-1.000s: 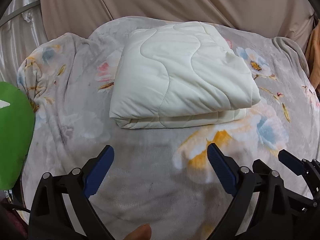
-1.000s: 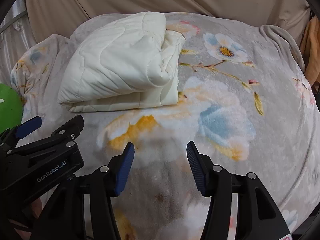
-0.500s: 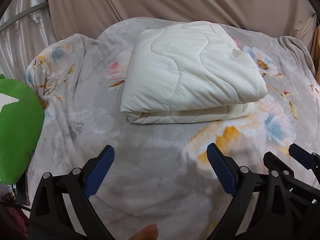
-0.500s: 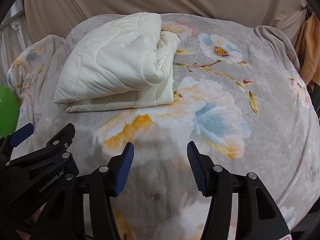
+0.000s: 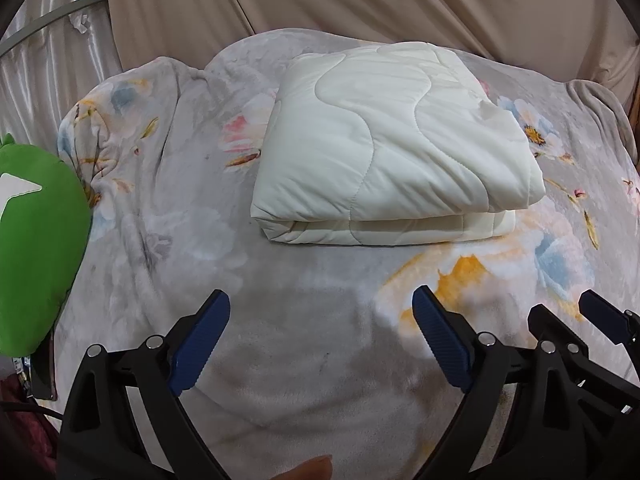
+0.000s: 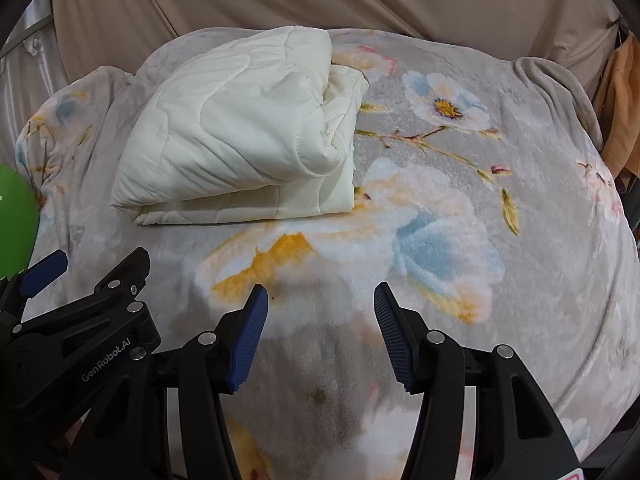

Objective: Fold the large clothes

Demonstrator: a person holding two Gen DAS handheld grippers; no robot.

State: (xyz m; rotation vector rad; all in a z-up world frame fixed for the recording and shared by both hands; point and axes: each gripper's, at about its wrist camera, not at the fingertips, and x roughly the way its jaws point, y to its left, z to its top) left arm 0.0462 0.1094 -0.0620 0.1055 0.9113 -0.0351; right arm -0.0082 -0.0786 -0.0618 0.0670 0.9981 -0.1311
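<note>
Where the cream quilted comforter lies folded into a thick rectangular bundle, it rests toward the far side of the grey floral blanket, its layered edge facing near. Well apart from it, at the near side, the left gripper hangs spread wide and empty above the blanket. The right gripper hovers just beside it, also spread and holding nothing. A green cushion sits at the far left edge, beige fabric behind.
</note>
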